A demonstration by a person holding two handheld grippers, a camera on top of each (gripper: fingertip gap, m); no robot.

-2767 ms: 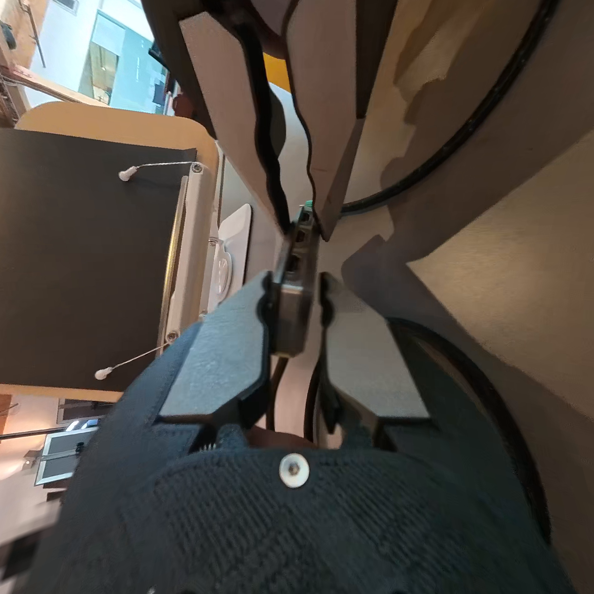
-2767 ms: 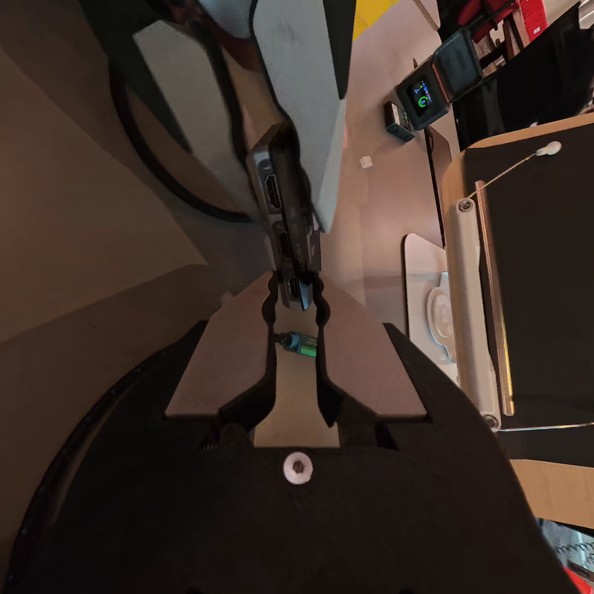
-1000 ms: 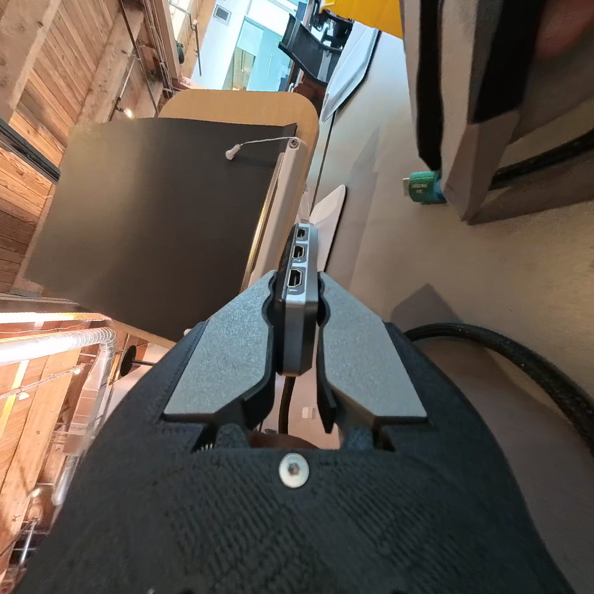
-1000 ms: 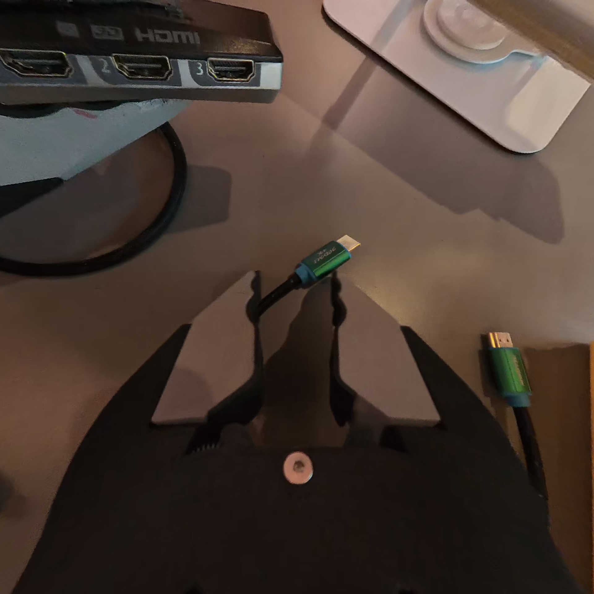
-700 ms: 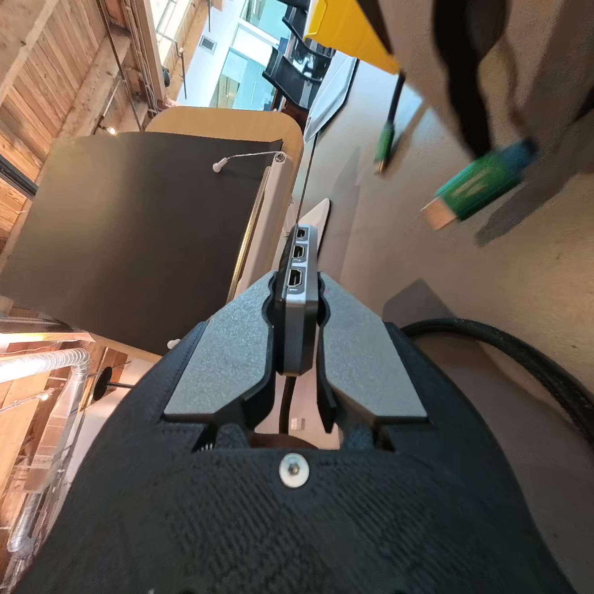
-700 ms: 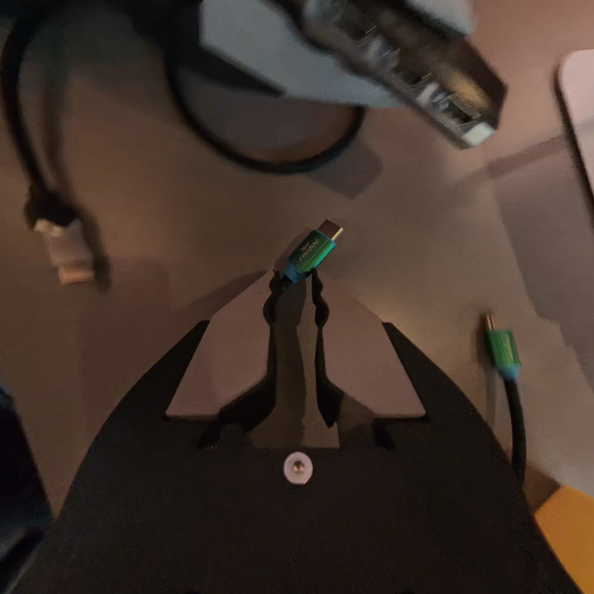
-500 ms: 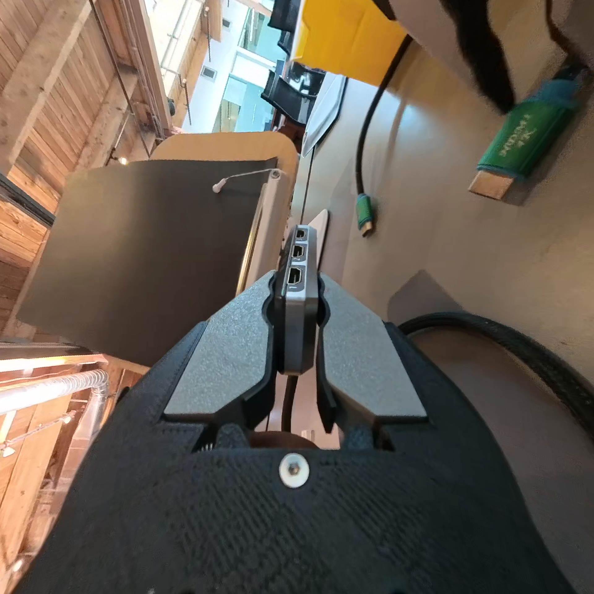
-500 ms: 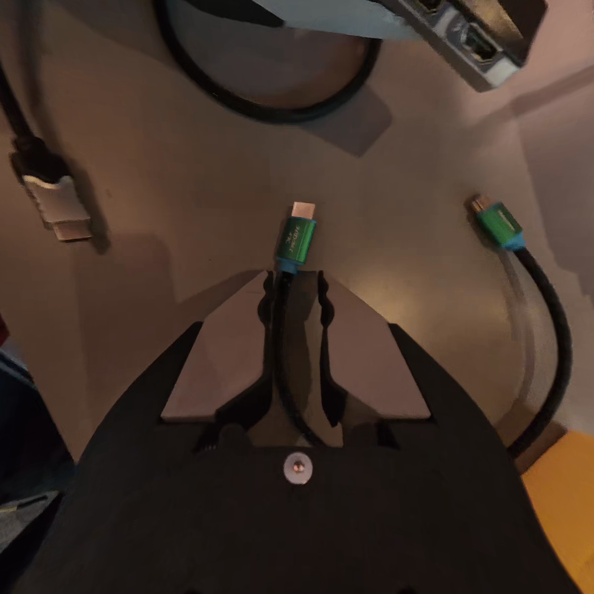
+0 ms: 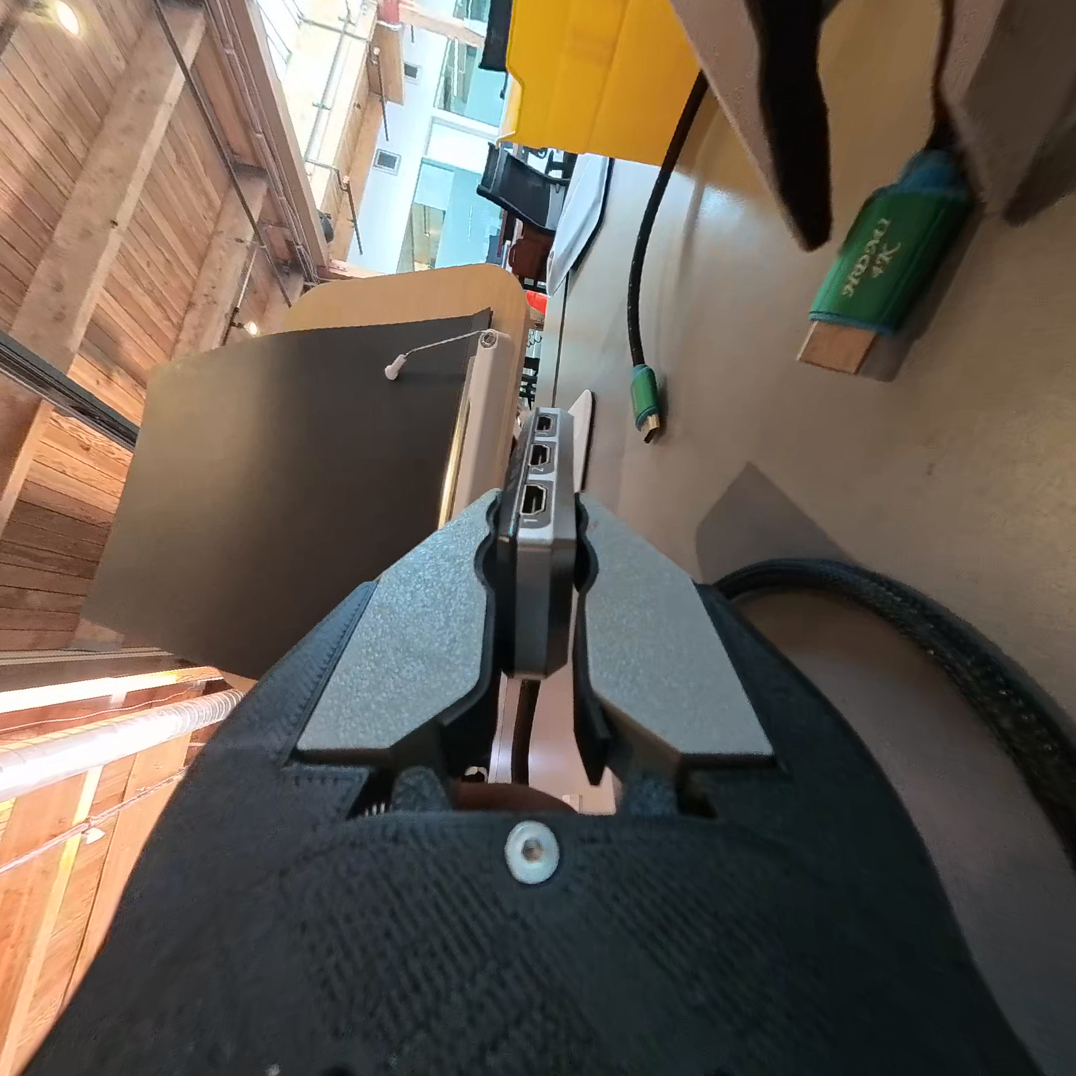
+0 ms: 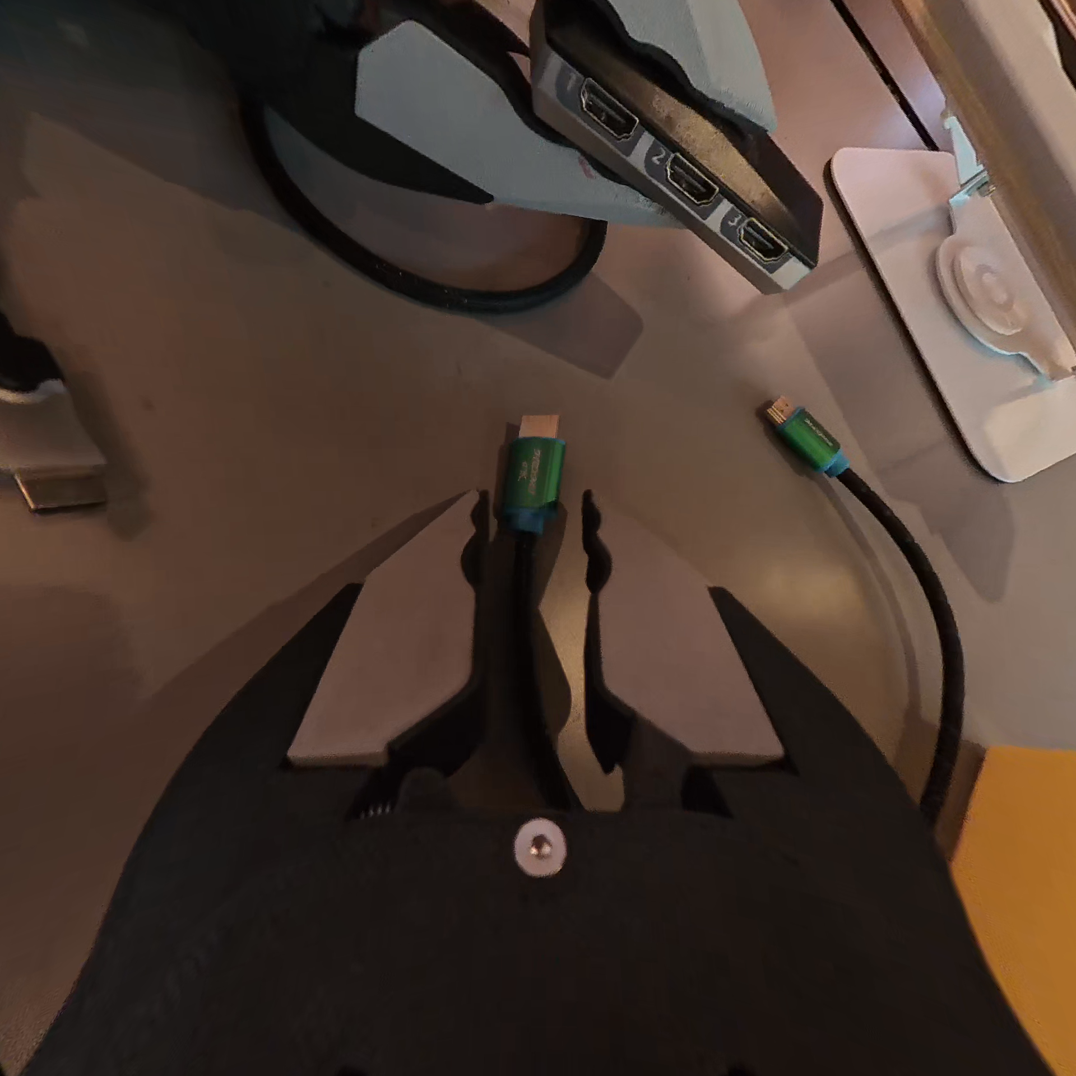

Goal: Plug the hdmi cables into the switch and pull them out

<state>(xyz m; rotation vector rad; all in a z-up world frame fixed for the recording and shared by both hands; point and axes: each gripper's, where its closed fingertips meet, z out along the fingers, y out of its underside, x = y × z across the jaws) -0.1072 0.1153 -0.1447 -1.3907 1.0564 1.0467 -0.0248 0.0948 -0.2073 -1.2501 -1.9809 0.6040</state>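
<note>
Swung since half a second ago: green metal HDMI plug on black braided cable [image 10: 528, 483] now straight up between the spread fingers of the right gripper [image 10: 531, 501], lying on the grey tabletop [image 10: 291, 378], untouched. Clamped edge-on in the left gripper [image 9: 536, 502]: dark grey three-port switch box [image 9: 533, 535], lifted off the table, upper middle of right wrist view. Second green plug [image 10: 809, 442] right of centre, near white stand base [image 10: 908, 291].
</note>
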